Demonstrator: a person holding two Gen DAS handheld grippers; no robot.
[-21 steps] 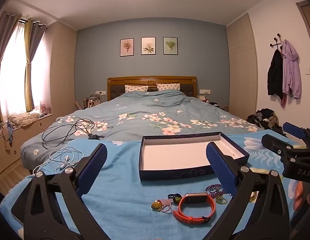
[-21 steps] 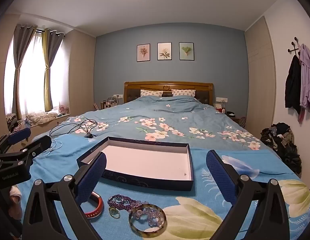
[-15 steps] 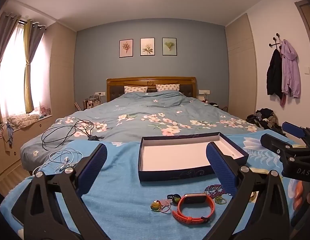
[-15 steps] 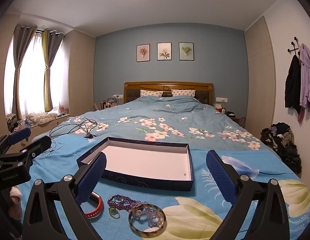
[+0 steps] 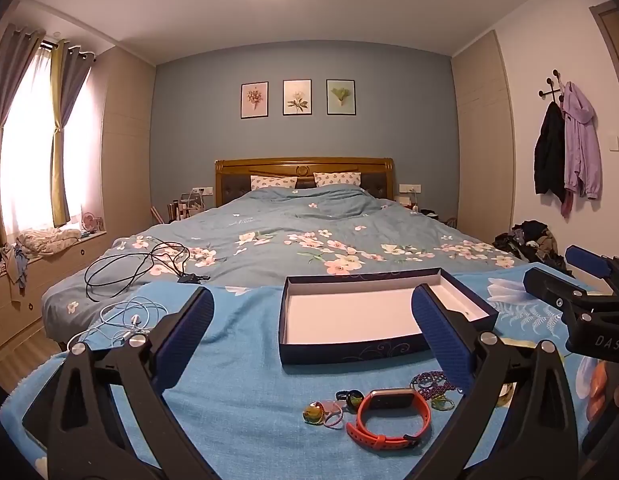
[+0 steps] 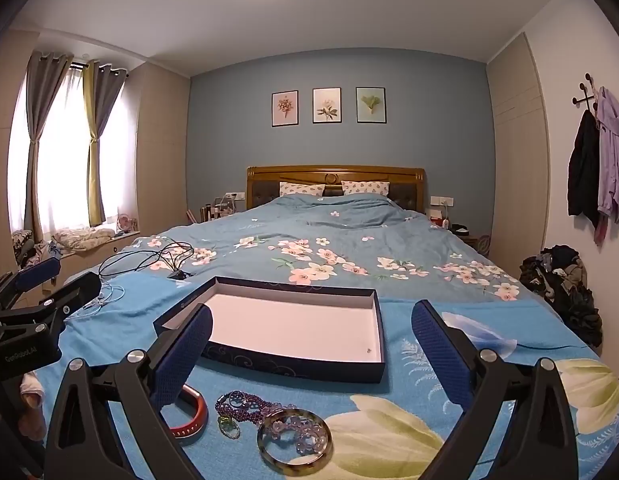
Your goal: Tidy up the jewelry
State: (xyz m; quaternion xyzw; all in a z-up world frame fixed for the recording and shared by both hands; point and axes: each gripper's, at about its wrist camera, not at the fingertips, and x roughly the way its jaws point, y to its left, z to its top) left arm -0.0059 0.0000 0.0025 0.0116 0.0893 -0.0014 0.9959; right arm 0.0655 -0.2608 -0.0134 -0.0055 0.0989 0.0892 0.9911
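Two grippers hover over the foot edge of the bed, left gripper and right gripper both spread wide, gripping nothing. Between them on the blue cloth sits the navy box, white inside. Just short of its near wall lies the jewelry: orange band, purple beads, a mottled bangle with pale beads inside, a small yellow-green piece, possibly a ring. The left gripper's finger hides part of the beads. Near the bed's left edge lie black cables and white earphones.
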